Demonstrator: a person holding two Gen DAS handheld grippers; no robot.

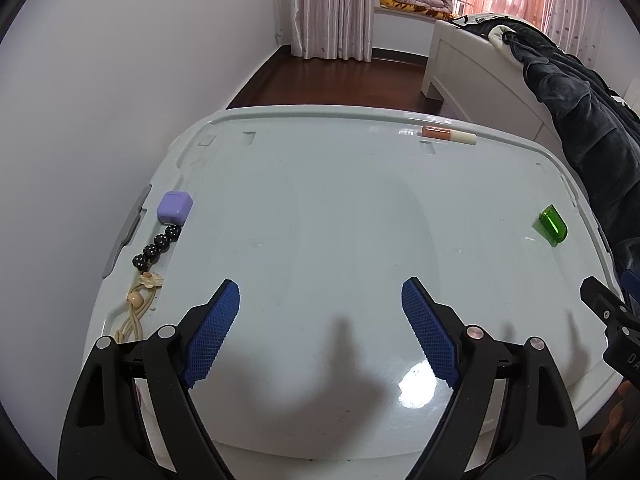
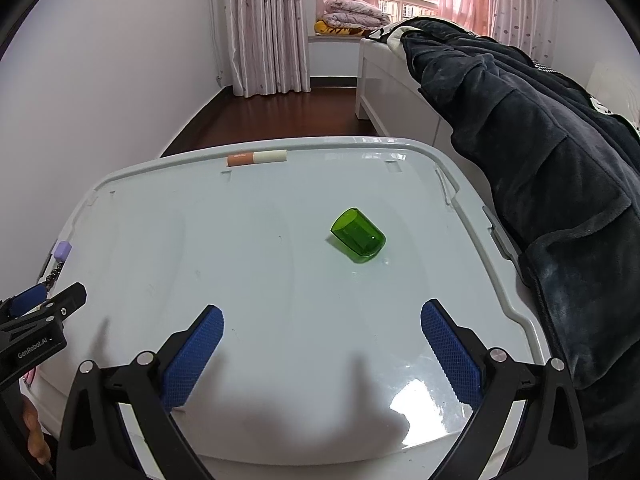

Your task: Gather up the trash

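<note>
green cups: one translucent green plastic cup (image 2: 358,239), on its side on the pale plastic lid (image 2: 280,320)
tubes: one orange-and-cream tube (image 2: 257,157)
claws: left gripper (image 1: 320,304) and right gripper (image 2: 322,326) both spread apart, empty

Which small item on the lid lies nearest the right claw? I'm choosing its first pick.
The green translucent cap, lying on its side just ahead of the open right claw. The orange-and-white tube sits at the far rim; the purple case far left.

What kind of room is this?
Most likely a bedroom at home: a white bed draped with a dark blanket, curtains at the window, and folded quilts on the sill.
</note>
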